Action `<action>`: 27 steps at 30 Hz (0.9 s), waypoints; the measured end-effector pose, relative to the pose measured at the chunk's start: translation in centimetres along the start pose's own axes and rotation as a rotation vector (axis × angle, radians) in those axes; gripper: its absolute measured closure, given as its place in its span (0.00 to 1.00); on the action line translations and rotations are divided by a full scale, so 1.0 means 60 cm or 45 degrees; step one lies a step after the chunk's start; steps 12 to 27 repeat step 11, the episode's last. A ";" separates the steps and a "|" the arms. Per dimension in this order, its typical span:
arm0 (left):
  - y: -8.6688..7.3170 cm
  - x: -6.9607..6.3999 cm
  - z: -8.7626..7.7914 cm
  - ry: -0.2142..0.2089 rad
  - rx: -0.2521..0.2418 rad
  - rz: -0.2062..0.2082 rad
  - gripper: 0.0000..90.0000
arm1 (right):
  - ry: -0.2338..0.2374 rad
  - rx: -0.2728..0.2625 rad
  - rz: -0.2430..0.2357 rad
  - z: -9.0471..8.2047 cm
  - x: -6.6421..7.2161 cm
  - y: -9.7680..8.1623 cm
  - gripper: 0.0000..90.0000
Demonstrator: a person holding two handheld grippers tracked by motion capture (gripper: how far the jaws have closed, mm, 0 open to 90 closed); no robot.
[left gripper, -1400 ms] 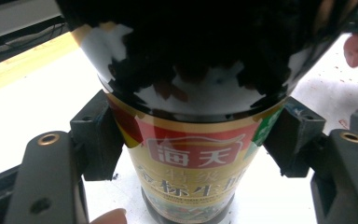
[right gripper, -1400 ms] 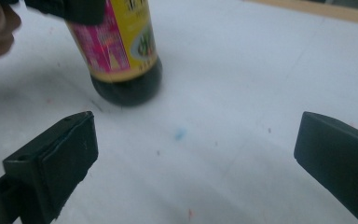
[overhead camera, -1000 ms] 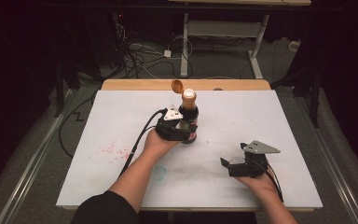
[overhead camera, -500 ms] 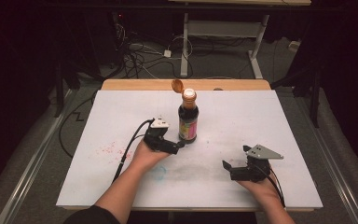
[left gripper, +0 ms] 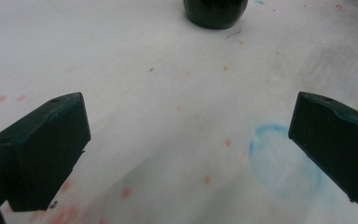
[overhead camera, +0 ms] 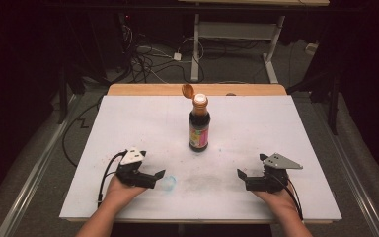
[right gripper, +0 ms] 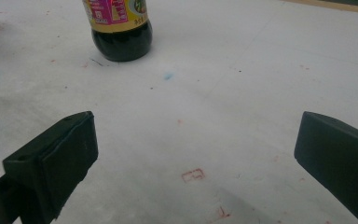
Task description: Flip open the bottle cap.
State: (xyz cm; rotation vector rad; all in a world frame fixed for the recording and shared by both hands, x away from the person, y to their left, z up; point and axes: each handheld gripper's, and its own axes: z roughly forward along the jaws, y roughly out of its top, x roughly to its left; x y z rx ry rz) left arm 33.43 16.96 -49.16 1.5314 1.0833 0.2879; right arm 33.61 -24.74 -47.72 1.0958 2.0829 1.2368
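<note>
A dark sauce bottle (overhead camera: 199, 126) with a pink and yellow label stands upright mid-table, its orange flip cap (overhead camera: 188, 91) hinged open. My left gripper (overhead camera: 153, 165) rests at the front left, well clear of the bottle. Its jaws have just opened and stand open with nothing between them. In the left gripper view its jaws (left gripper: 186, 149) frame bare table, with the bottle's base (left gripper: 215, 11) far ahead. My right gripper (overhead camera: 250, 165) rests open at the front right. In the right gripper view its jaws (right gripper: 196, 163) are wide apart and the bottle (right gripper: 121, 32) stands up left.
The white table top (overhead camera: 128, 123) carries red specks and a faint blue ring (overhead camera: 168, 183) by the left gripper. A wooden strip (overhead camera: 153, 89) runs along the far edge. Cables (overhead camera: 148, 57) and a desk frame (overhead camera: 196, 54) lie on the floor beyond.
My left gripper let go of the bottle, opened, and drew back to the front left of the table. The bottle stays upright. My right gripper kept still.
</note>
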 end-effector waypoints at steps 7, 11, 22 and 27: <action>-0.011 0.005 -0.034 0.046 -0.213 -0.180 0.00 | -0.006 0.004 -0.013 0.003 0.001 0.000 0.00; -0.010 0.005 -0.033 0.052 -0.224 -0.176 0.00 | -0.008 0.000 -0.023 0.002 0.002 0.000 0.00; -0.010 0.005 -0.033 0.052 -0.224 -0.176 0.00 | -0.008 0.000 -0.023 0.002 0.002 0.000 0.00; -0.010 0.005 -0.033 0.052 -0.224 -0.176 0.00 | -0.008 0.000 -0.023 0.002 0.002 0.000 0.00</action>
